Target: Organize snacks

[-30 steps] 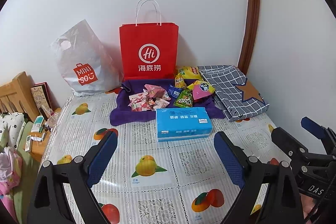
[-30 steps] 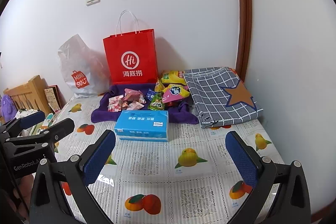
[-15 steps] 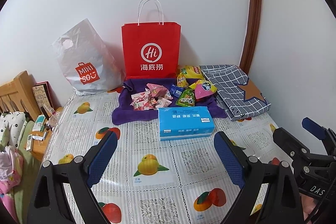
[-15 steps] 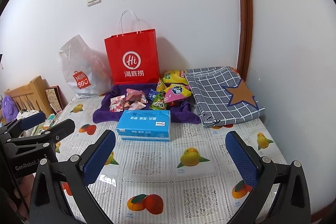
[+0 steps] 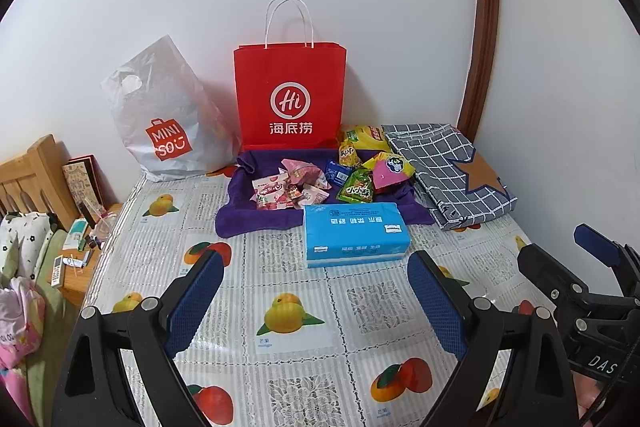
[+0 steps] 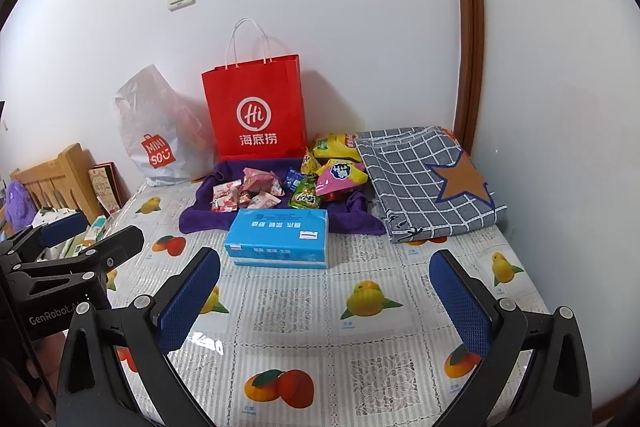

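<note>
Several snack packets lie on a purple cloth [image 5: 256,215] [image 6: 200,217] at the back of the table: pink packets [image 5: 276,193] [image 6: 240,195], a green packet [image 5: 356,189] [image 6: 306,197], a pink-and-yellow bag [image 5: 392,169] [image 6: 340,175] and a yellow bag [image 5: 366,137] [image 6: 334,145]. My left gripper [image 5: 316,301] is open and empty above the table's front, well short of the snacks. It also shows in the right wrist view [image 6: 80,239]. My right gripper [image 6: 326,297] is open and empty beside it; it also shows in the left wrist view [image 5: 568,251].
A blue tissue pack [image 5: 354,235] [image 6: 280,241] lies in front of the cloth. A red paper bag [image 5: 290,95] [image 6: 254,111] and a white Miniso bag [image 5: 164,119] stand against the wall. A folded checked cloth [image 5: 448,171] [image 6: 424,179] lies at the right. The fruit-print tablecloth [image 5: 288,315] covers the table.
Both grippers have drifted slightly, so the scene shifts a little in each view. Nothing on the table has moved.
</note>
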Demonstrator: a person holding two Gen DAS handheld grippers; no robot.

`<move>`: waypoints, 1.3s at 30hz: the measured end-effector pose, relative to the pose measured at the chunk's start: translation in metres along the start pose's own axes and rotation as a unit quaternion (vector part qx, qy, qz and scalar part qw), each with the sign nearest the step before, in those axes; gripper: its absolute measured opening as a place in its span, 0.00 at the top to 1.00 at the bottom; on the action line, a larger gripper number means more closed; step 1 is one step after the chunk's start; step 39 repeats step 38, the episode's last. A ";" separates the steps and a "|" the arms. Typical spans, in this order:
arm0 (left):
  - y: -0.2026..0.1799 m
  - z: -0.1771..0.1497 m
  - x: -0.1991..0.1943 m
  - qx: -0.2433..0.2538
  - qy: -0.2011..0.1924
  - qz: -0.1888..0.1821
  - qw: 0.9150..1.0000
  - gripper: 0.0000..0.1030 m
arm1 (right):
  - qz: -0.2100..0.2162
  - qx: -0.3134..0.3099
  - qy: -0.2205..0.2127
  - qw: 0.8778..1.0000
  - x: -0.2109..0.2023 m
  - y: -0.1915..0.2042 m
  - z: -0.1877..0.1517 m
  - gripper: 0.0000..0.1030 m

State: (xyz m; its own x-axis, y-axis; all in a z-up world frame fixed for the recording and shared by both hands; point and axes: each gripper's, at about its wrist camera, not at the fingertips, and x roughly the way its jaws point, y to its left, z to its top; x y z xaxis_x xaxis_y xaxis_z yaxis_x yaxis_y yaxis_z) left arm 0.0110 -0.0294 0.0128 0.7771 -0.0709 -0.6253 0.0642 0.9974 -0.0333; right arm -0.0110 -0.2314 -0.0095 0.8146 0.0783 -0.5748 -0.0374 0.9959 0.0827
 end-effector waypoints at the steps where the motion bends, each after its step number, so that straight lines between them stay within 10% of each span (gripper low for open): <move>1: 0.000 0.000 0.000 0.001 0.000 0.000 1.000 0.10 | 0.000 -0.001 0.000 1.000 0.000 0.000 0.000 0.00; 39: 0.000 -0.001 -0.004 -0.001 -0.003 0.009 1.000 0.10 | 0.006 -0.006 -0.002 1.000 -0.001 0.004 0.000 0.00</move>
